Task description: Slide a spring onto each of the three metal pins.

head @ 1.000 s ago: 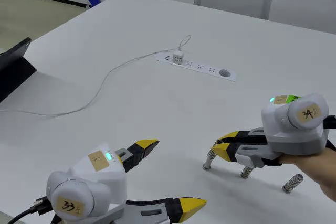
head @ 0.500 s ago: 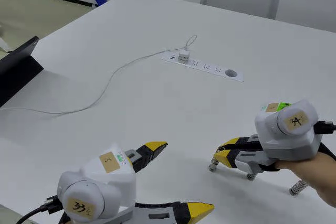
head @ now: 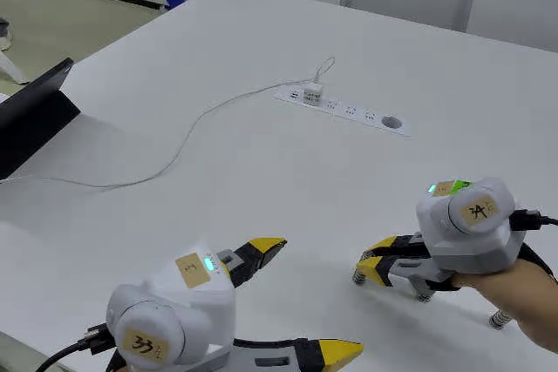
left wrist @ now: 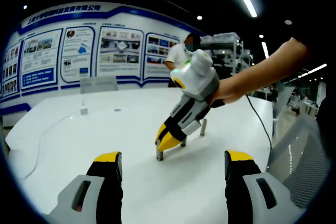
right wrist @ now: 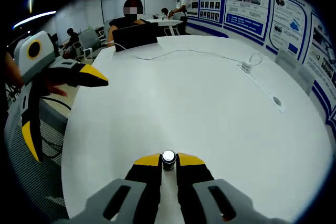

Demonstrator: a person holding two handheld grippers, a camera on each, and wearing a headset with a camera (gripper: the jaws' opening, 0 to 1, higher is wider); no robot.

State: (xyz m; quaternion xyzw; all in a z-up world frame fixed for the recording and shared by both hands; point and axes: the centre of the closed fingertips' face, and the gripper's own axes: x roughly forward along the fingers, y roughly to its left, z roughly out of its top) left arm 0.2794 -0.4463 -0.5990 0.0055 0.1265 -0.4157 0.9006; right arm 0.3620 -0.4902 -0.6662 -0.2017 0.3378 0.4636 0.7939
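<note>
Right tool (head: 370, 266) has sunk lower, clamped on one pin (right wrist: 168, 157) of three; left tool (head: 309, 300) jaws apart

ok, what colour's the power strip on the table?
The power strip is white, clearest in the head view.

— Where's the open room?
— Middle of the head view: bare table (head: 288, 189). A power strip (head: 344, 111) lies upper middle, its cable (head: 185, 144) trailing to the left edge.
— Lower right?
— Tight. The right gripper (head: 370, 260) clamps a pin (head: 357, 275), with a spring (head: 499, 318) near the lower-right corner.
</note>
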